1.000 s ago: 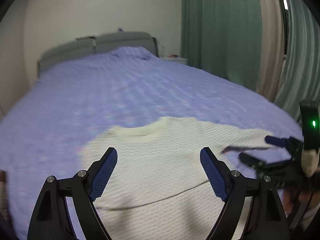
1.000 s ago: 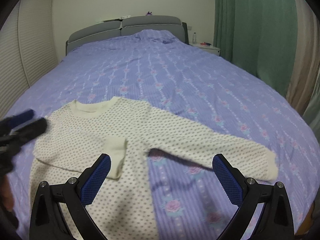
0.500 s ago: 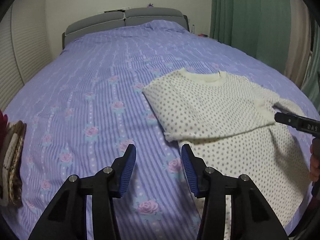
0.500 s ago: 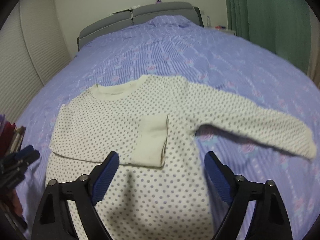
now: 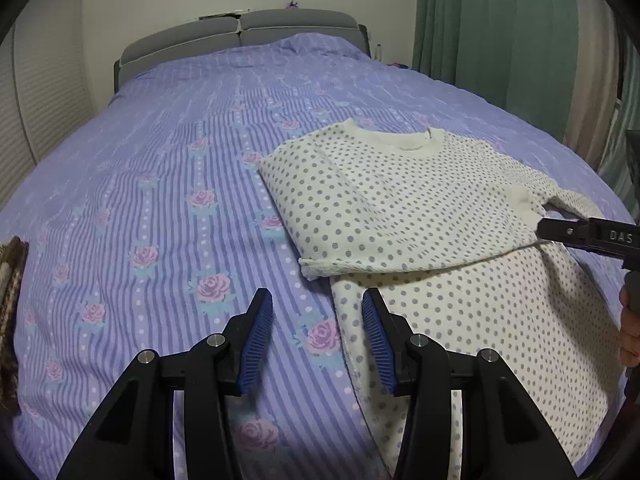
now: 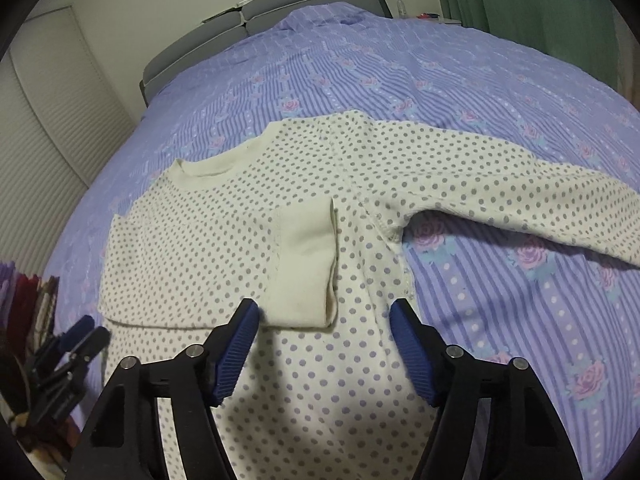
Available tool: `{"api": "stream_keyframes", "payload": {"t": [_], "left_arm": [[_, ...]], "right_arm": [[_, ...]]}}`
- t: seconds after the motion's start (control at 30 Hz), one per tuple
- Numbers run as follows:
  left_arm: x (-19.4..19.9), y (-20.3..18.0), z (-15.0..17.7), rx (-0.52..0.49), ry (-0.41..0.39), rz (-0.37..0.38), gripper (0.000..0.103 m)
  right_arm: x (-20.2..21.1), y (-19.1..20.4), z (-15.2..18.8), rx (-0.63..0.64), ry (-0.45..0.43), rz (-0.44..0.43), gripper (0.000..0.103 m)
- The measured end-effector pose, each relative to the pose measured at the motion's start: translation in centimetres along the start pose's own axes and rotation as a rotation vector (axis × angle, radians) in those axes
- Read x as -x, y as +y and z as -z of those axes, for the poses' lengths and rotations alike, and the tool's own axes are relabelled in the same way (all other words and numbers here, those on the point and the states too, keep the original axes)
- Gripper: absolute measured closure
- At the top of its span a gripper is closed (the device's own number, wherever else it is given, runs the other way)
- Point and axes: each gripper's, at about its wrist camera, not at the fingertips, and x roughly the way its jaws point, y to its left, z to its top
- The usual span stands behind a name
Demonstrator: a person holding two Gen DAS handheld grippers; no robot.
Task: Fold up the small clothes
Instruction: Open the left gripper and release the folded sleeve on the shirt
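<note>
Cream polka-dot top point(image 6: 304, 216) spread flat on purple floral bed cover point(image 5: 160, 184), one sleeve folded across the chest, the other stretched out sideways. Left tool point(image 5: 317, 338) half apart over bare cover beside the hem, gripping nothing. Right tool point(image 6: 325, 350) just narrowing, still apart, above the folded cuff point(image 6: 306, 268).

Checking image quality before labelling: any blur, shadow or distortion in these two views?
Left wrist view: sharp, the bedspread bowed by the fisheye, corners darkened. Right wrist view: equally sharp, a hand-held gripper's shadow falling on the dotted top near the bottom.
</note>
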Motion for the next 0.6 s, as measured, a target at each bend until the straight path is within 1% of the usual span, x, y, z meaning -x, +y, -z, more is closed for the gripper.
{"api": "stream_keyframes", "payload": {"t": [0.07, 0.13, 0.27, 0.37, 0.43, 0.47, 0.5, 0.57, 0.6], "left_arm": [[-0.2, 0.0, -0.1, -0.001, -0.001, -0.007, 0.056], [-0.4, 0.1, -0.3, 0.002, -0.003, -0.008, 0.056], [-0.7, -0.1, -0.8, 0.003, -0.011, -0.017, 0.056], [-0.7, -0.1, -1.1, 0.005, -0.014, -0.014, 0.056], [-0.6, -0.2, -1.2, 0.000, -0.018, -0.017, 0.056], [-0.5, -0.3, -1.2, -0.003, -0.021, -0.018, 0.056], [-0.4, -0.3, -1.2, -0.005, -0.023, -0.019, 0.056], [-0.2, -0.3, -1.4, -0.010, -0.026, -0.018, 0.056], [-0.2, -0.3, -1.4, -0.014, -0.028, -0.020, 0.056]], "right_arm": [[0.3, -0.1, -0.1, -0.012, -0.006, -0.009, 0.038], [0.5, -0.3, 0.1, -0.029, 0.000, -0.013, 0.043], [1.4, -0.5, 0.6, -0.071, -0.016, -0.039, 0.043], [1.4, -0.1, 0.8, -0.069, -0.016, -0.049, 0.043], [0.9, 0.2, 0.9, -0.066, -0.002, -0.054, 0.051], [0.8, 0.4, 0.9, -0.072, 0.005, -0.052, 0.053], [0.9, 0.7, 0.9, -0.075, -0.003, -0.050, 0.053], [1.2, 1.0, 1.1, -0.093, -0.023, -0.080, 0.053], [0.9, 1.1, 1.2, -0.102, -0.012, -0.098, 0.053]]}}
